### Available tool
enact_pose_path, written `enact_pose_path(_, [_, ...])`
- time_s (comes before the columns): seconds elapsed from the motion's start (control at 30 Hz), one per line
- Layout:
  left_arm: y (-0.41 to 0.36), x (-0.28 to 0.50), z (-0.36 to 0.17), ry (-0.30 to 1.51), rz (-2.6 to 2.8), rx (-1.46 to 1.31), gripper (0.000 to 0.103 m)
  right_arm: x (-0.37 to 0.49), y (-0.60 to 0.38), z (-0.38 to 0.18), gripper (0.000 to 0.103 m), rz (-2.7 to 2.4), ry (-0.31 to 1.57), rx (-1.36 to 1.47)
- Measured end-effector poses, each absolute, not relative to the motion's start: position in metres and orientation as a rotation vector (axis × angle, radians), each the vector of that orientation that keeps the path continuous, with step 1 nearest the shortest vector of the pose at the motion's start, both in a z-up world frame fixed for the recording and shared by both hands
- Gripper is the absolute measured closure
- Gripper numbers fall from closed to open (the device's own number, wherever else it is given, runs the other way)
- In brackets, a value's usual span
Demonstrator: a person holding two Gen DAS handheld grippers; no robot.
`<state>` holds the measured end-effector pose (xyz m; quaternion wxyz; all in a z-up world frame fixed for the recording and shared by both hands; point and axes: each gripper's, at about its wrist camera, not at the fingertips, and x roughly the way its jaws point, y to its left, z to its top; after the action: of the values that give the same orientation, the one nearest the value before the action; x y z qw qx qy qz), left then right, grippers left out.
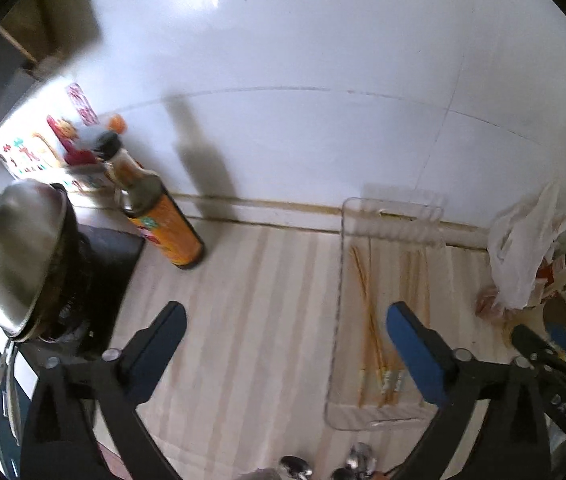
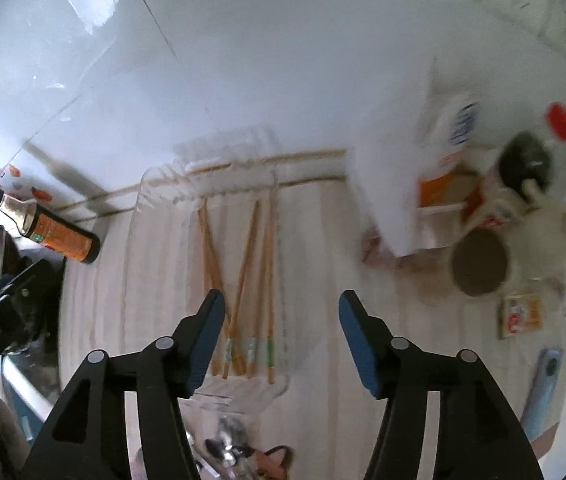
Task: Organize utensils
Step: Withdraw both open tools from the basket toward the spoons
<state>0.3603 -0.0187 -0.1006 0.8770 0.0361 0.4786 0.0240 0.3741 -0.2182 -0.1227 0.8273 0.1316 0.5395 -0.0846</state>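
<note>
A clear plastic tray lies on the pale striped table and holds several wooden chopsticks. In the right wrist view the same tray and chopsticks lie just ahead of the fingers. My left gripper is open and empty, to the left of the tray and above the table. My right gripper is open and empty over the tray's near right end. Metal spoons show at the bottom edge, also in the right wrist view.
An orange sauce bottle stands by the wall, next to a steel-lidded pot on a black cooker. At right are a white plastic bag, a cup, cartons and a small box.
</note>
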Motion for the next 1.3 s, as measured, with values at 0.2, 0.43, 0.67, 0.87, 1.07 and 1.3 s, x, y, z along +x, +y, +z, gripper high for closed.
enact_pose_path(0.2, [-0.022, 0.324, -0.103, 0.958, 0.02, 0.116, 0.0, 0.335, -0.204, -0.116, 0.004, -0.224, 1.079, 0.173])
enact_pose_path(0.43, [-0.029, 0.287, -0.091, 0.91, -0.023, 0.137, 0.0, 0.288, -0.196, -0.098, 0.0, -0.275, 1.001, 0.119])
enact_pose_path(0.67, [-0.037, 0.257, -0.064, 0.843, -0.076, 0.134, 0.0, 0.248, -0.189, -0.065, 0.0, -0.304, 0.907, 0.108])
enact_pose_path(0.87, [-0.035, 0.236, -0.044, 0.816, -0.093, 0.115, 0.0, 0.221, -0.187, -0.038, 0.0, -0.309, 0.844, 0.128])
enact_pose_path(1.07, [-0.024, 0.227, -0.041, 0.816, -0.039, 0.089, 0.0, 0.2, -0.191, -0.027, 0.0, -0.283, 0.829, 0.202])
enact_pose_path(1.3, [0.007, 0.227, -0.098, 0.921, 0.057, 0.103, 0.0, 0.199, -0.191, -0.092, 0.006, -0.235, 1.013, 0.273])
